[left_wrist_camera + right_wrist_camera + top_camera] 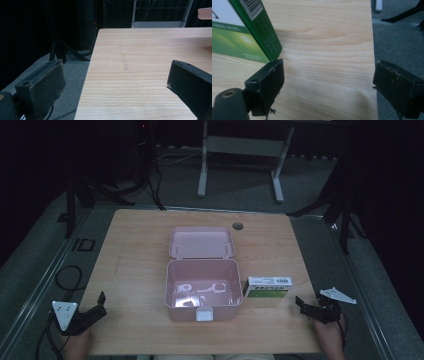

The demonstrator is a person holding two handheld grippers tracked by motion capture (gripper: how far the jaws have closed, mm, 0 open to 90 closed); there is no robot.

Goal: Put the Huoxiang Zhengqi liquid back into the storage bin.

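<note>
The right gripper (327, 82) has its jaws spread wide and empty, the green box (244, 32) just beyond its left jaw (ready for a pick). Left gripper (115, 82) likewise gapes over bare counter (140, 75).
</note>
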